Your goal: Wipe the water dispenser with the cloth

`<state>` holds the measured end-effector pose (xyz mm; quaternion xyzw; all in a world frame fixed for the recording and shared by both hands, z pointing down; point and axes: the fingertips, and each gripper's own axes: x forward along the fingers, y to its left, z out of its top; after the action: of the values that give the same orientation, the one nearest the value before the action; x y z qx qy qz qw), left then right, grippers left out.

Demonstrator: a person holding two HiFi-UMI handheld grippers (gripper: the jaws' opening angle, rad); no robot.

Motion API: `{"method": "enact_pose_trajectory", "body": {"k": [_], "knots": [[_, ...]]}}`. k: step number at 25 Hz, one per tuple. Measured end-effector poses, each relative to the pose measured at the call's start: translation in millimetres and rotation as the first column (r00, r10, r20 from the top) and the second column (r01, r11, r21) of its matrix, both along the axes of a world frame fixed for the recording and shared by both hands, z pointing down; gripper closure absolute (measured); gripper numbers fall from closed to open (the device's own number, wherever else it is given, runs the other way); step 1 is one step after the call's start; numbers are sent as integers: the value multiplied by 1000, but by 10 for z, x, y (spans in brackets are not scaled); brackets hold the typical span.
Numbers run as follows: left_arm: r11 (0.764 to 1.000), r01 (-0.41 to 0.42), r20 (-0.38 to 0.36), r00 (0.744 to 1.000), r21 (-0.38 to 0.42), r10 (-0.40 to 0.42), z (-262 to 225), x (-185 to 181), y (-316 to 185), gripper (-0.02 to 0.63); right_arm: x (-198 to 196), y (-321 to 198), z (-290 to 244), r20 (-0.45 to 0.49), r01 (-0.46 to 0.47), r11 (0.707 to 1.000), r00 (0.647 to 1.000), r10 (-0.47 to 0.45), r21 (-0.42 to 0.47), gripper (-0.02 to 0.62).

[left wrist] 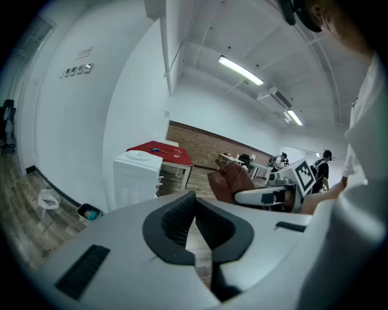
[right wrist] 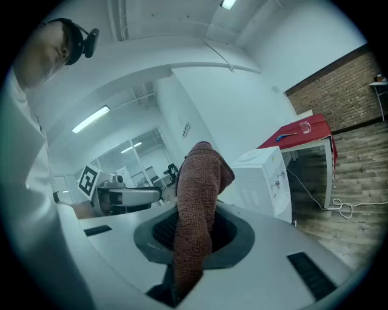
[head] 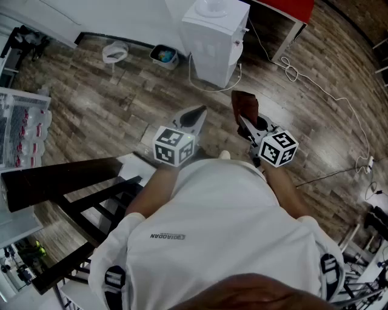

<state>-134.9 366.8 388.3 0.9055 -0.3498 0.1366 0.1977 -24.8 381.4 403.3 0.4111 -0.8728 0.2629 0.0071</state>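
**Water dispenser** (head: 215, 39): white, floor-standing, at 12 o'clock from the person in the head view. It stood by the wall, well apart from both tools. Nothing touched it, so wiping was judged not yet begun.

**Cloth** (head: 244, 103): brown, coarse weave. The right tool (head: 247, 124) had its jaws clenched on the lower part. The free end rose past the tips toward 12 o'clock, folded over itself.

**Left tool** (head: 193, 116): jaws closed together on nothing, held near the right tool at its 9 o'clock.

**Surroundings:** a small bin (head: 163, 56) at 9 o'clock of the dispenser and a red-topped worktop (head: 285, 9) at its 2 o'clock. A white cable (head: 315, 79) trailed over the wooden floor (head: 109, 103) at its 4 o'clock.

**Handling note (judgement):** the step in hand was the approach.
- Close on the dispenser and lead with the free wad of cloth, so that fabric and not the jaw tips meets the casing.
- Keep the clamp firm, since the wad could drag loose under a stroke.
- Start on the top and work down the front, easing round the taps.
- Mind the cable underfoot.

**Not made out:**
- The dispenser's top was cut off by the head view's upper edge.
- Its rear was hidden, and the taps were too small to read.
- The cloth covered its own seat between the right jaws.
- The bin's contents were unclear.
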Motion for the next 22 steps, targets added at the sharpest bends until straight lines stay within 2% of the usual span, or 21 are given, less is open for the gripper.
{"method": "enact_pose_trajectory", "body": {"k": [8,13,22], "knots": [[1000,4,-6,1000,9,-4,-17,5,-18,609,5,-11,-4,-15,4,1000,1000,-4,0,544],[1000,3,-10,1000,10,-3,-28,32,-33,609,-40,4,-37,41,39,999,998,-38,-17,543],[1000,14,-26,1000,-5,-14,-25,9,-16,610,-28,40,-46,63,51,998,997,-50,-24,543]]}}
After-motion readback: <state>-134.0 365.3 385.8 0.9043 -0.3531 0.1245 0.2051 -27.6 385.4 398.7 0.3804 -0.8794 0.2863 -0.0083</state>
